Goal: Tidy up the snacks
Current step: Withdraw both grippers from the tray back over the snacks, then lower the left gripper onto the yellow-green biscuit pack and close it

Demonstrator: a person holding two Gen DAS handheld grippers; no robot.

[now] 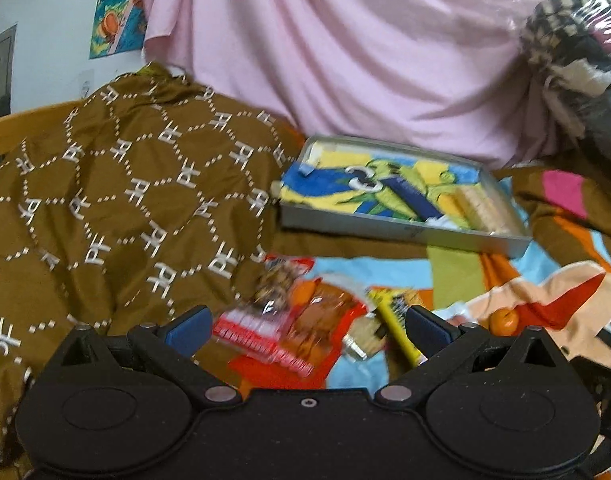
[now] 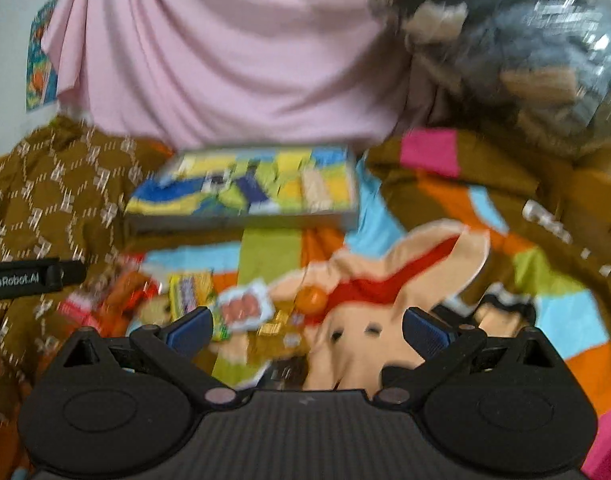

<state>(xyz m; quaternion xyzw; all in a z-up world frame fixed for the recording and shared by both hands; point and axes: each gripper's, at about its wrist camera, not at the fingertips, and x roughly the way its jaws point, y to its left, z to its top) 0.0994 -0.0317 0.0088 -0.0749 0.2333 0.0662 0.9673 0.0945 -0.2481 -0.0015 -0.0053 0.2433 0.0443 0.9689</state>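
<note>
Between our left gripper's wide-open, empty jaws lies a red snack packet, glossy and crinkled, a yellow bar just right of it. We risk pinching both at once. Our right gripper, equally wide and empty, hovers over loose wrappers; the grey tray waits beyond.

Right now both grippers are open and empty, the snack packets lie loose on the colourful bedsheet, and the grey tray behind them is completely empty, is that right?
Not quite: the grey tray is not empty. The left wrist view shows a pale roll of biscuits lying at its right end. The rest holds: the left gripper and right gripper are open and empty, and the snack packets lie loose on the colourful bedsheet.
</note>
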